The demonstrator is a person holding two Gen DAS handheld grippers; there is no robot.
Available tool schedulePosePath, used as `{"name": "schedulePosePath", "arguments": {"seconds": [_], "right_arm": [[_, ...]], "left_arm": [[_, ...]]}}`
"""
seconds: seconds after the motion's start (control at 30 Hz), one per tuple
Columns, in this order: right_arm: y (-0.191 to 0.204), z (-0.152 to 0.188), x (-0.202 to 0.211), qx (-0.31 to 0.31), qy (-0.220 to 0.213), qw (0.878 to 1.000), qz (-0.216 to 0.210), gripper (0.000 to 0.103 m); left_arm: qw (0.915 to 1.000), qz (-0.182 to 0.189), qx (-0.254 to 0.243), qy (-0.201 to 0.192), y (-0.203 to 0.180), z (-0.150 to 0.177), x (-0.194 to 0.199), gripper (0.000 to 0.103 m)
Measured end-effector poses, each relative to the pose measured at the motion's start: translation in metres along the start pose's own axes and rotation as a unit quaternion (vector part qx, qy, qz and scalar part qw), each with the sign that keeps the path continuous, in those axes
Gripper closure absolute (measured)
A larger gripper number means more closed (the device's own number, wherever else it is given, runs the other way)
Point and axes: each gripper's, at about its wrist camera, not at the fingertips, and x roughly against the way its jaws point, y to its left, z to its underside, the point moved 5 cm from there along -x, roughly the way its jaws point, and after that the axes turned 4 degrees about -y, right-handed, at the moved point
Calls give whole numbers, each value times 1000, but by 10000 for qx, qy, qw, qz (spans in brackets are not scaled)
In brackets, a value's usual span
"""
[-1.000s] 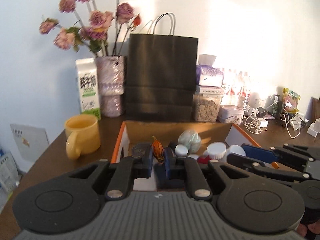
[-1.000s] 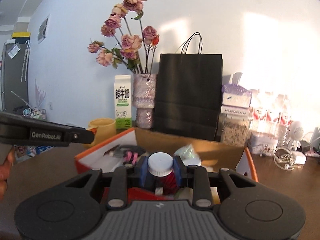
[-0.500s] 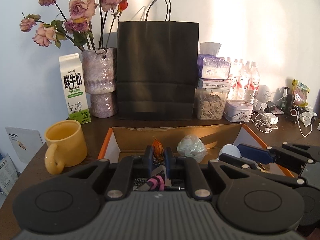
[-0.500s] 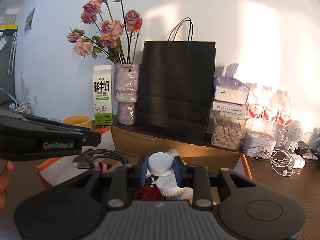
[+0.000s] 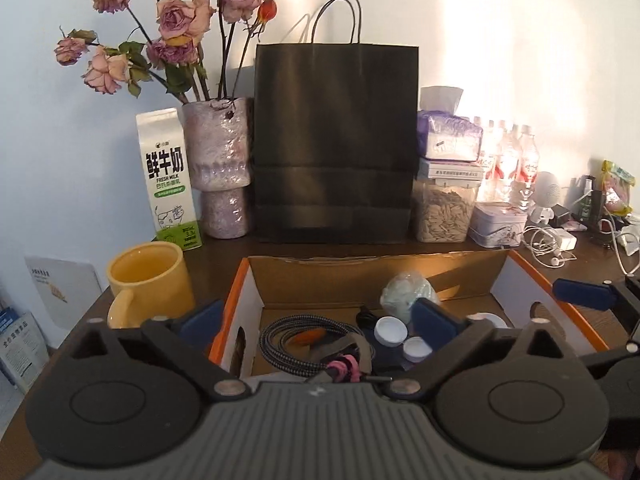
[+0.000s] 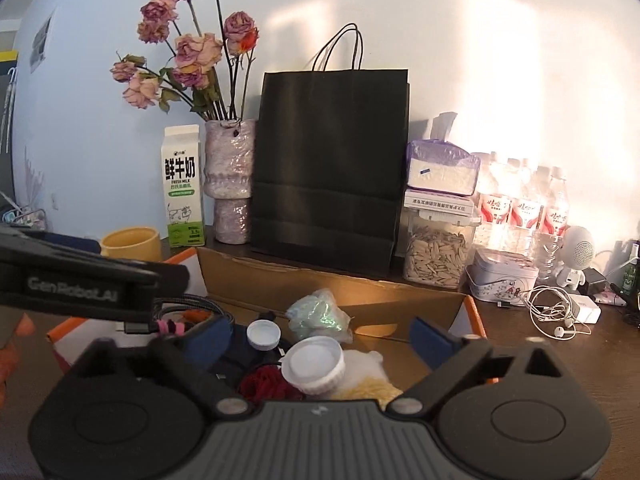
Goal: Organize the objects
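Left wrist view: left gripper [image 5: 318, 318] has just been opening, jaws wide, nothing clamped; below it inside the cardboard box [image 5: 372, 276] lie the small orange item [image 5: 310, 335] and a braided cable [image 5: 296, 340], both light, cable floppy, best pinched at the pink-tied bundle. Right wrist view: right gripper [image 6: 322, 338] also just opened, released; white-capped jar [image 6: 314, 365] rests tilted in the box, light, smooth, likely slippery, so grip across the ribbed cap.
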Motion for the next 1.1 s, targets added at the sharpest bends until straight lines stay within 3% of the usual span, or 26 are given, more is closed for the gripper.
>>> {"name": "schedulePosePath", "arguments": {"seconds": [0.2, 0.4, 0.7, 0.87, 1.1], "right_arm": [[-4, -1, 11, -97, 10, 9999, 69, 0], [-1, 2, 49, -125, -16, 9999, 50, 0], [12, 24, 121, -353, 138, 9992, -140, 0], [22, 37, 143, -414, 315, 9985, -190, 0], [30, 45, 158, -470, 394, 9978, -235, 0]], "left_arm": [[9999, -77, 80, 33, 8, 1, 13, 0], [9999, -14, 140, 12, 17, 7, 54, 0], [9994, 183, -23, 300, 22, 46, 124, 0], [9986, 217, 45, 479, 25, 63, 147, 0], [9987, 279, 21, 428, 22, 65, 165, 0]]}}
